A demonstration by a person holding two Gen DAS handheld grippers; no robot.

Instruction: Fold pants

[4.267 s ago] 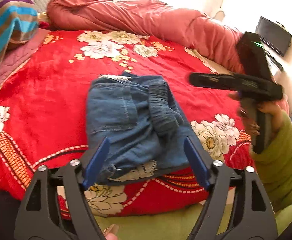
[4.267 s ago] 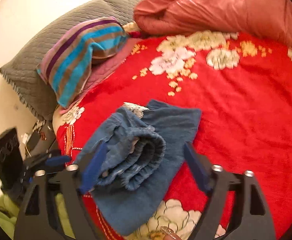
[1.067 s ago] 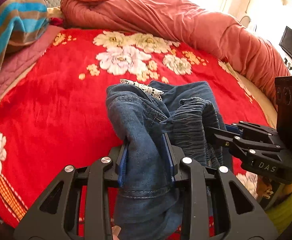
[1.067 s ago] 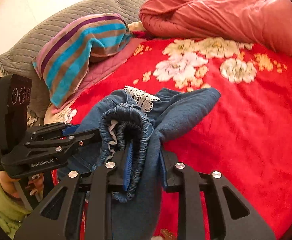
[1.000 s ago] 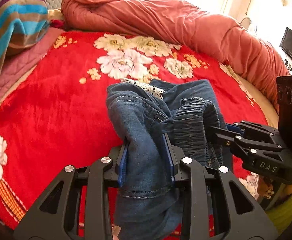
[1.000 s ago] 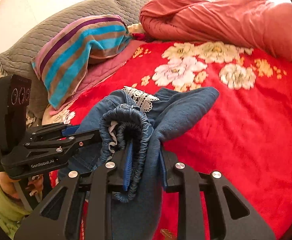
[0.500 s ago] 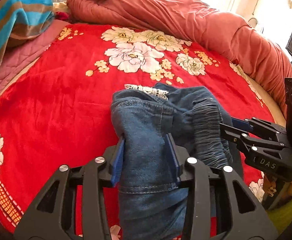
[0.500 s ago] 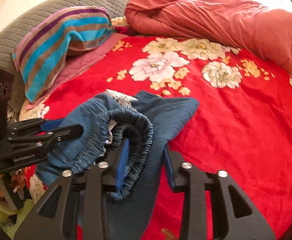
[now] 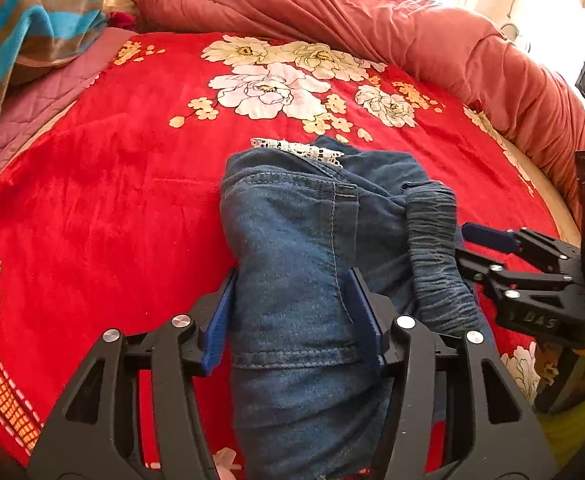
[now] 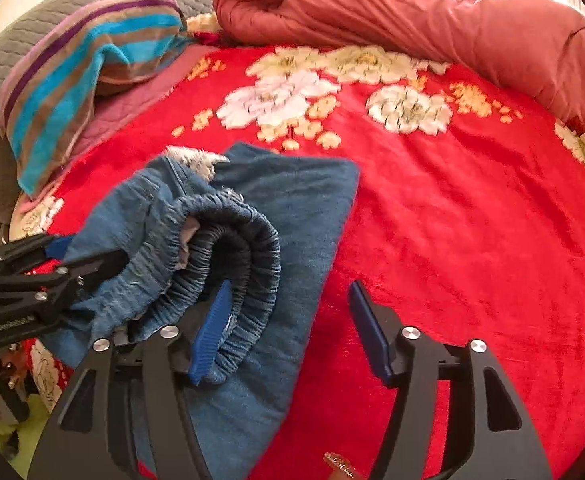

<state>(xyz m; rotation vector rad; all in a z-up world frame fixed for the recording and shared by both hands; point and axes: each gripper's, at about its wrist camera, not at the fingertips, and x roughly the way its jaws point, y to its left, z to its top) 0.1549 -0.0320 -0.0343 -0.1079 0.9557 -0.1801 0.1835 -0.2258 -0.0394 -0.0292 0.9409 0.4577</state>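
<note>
Step in hand: release after a fold. The pants [image 9: 292, 248], blue denim, lie bundled on the red floral bedspread [image 9: 92, 208], lower centre of both views, elastic waistband [image 10: 248, 256] curled on top.

Left gripper [image 9: 296, 316]: jaws have just been opening; denim lies between the blue pads, which stand at its sides with no evident squeeze. Read as let go.

Right gripper [image 10: 288, 320]: jaws have just been opening and stand well apart. The left pad lies against the waistband; the right pad is over bare bedspread. No grip.

Judgement: the fold is laid but lumpy, and the waistband loop stands up. The next move calls for backing both grippers clear without dragging cloth, then flattening or squaring the bundle.
</note>
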